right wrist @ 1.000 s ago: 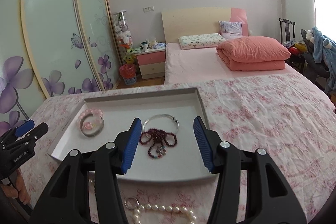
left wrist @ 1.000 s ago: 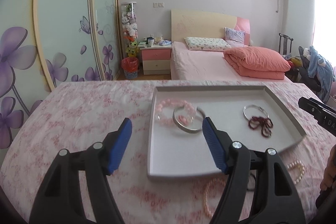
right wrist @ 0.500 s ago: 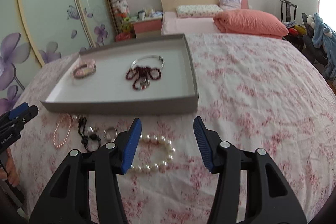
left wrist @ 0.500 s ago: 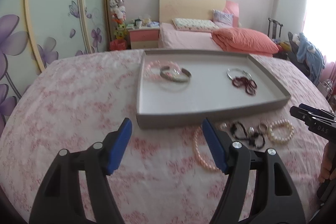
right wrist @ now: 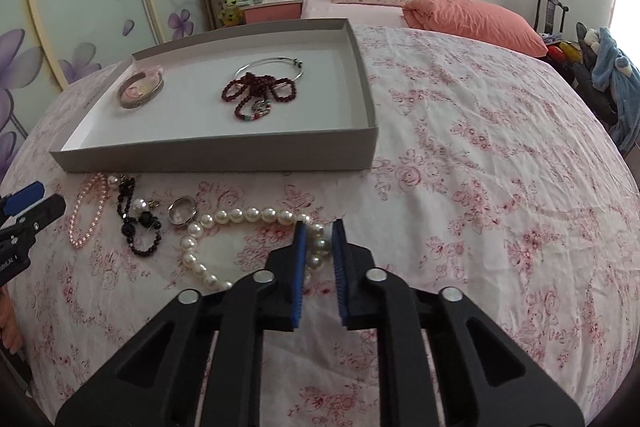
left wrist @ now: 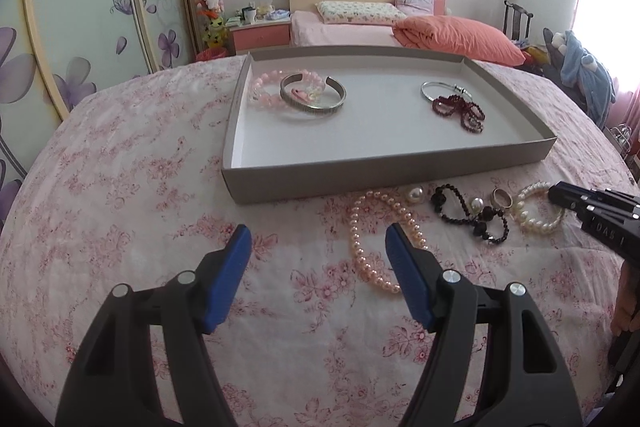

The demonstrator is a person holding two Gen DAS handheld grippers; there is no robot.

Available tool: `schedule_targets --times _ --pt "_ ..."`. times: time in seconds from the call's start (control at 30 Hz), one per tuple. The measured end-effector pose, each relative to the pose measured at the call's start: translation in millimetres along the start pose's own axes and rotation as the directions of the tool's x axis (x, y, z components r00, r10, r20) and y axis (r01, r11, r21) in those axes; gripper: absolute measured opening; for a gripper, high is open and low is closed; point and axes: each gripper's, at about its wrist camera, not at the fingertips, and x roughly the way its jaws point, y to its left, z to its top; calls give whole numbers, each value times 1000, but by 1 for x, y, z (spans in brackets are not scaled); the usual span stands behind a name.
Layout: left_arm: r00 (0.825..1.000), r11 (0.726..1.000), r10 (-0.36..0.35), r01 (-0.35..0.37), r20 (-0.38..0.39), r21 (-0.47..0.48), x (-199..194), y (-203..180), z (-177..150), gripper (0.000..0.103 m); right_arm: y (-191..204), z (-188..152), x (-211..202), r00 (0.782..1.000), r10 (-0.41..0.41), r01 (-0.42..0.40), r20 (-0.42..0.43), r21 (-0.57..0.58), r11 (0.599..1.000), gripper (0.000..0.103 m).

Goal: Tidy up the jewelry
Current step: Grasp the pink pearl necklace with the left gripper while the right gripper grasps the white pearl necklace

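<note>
1. The white pearl bracelet (right wrist: 256, 223) is pinched at its right end by the right gripper (right wrist: 319, 233), whose blue pads are drawn narrow with beads between them; the strand lies on the floral bedspread (right wrist: 480, 187), near the tray's front wall at 12 o'clock.
2. The left gripper (left wrist: 318, 241) is held wide over bare cloth, with nothing between its pads; the pink pearl strand (left wrist: 372, 243) is seen just beside its right finger, at 2 o'clock.
3. The step in hand is judged to be the pick-up of the white pearls. A clean lift over the tray wall is called for next, with the loose loop kept from dragging the ring (right wrist: 182, 209) and black bead string (right wrist: 138, 223) lying to its left.
4. Still outside the tray, in a row along its front wall, are seen the pink strand, a loose pearl (left wrist: 416, 194), the black beads, the ring and the white pearls.
5. In the grey tray (left wrist: 384, 169), at 11 o'clock, a silver cuff (left wrist: 313, 95) is laid over a pink bead bracelet (left wrist: 262, 87); at 1 o'clock, a thin silver bangle (left wrist: 442, 91) is overlapped by dark red beads (left wrist: 460, 109). Much of the tray floor is left bare.
</note>
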Motion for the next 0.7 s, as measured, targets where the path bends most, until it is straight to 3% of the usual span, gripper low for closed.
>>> schedule_targets --times 0.17,0.37,0.63,0.7 --pt "1000 1000 6 -5 -21 3 5 -2 2 66 -14 5 2 999 -35 35 1 60 998 13" --pt "998 1000 10 -9 -66 19 17 -8 3 53 -13 6 3 999 -41 41 0 56 998 13" --pt "997 999 17 -14 -77 29 20 -15 3 53 -13 6 3 999 -42 42 0 55 998 13" --pt "997 999 18 -15 -75 29 20 -16 3 45 -14 6 3 999 -40 40 0 57 998 13"
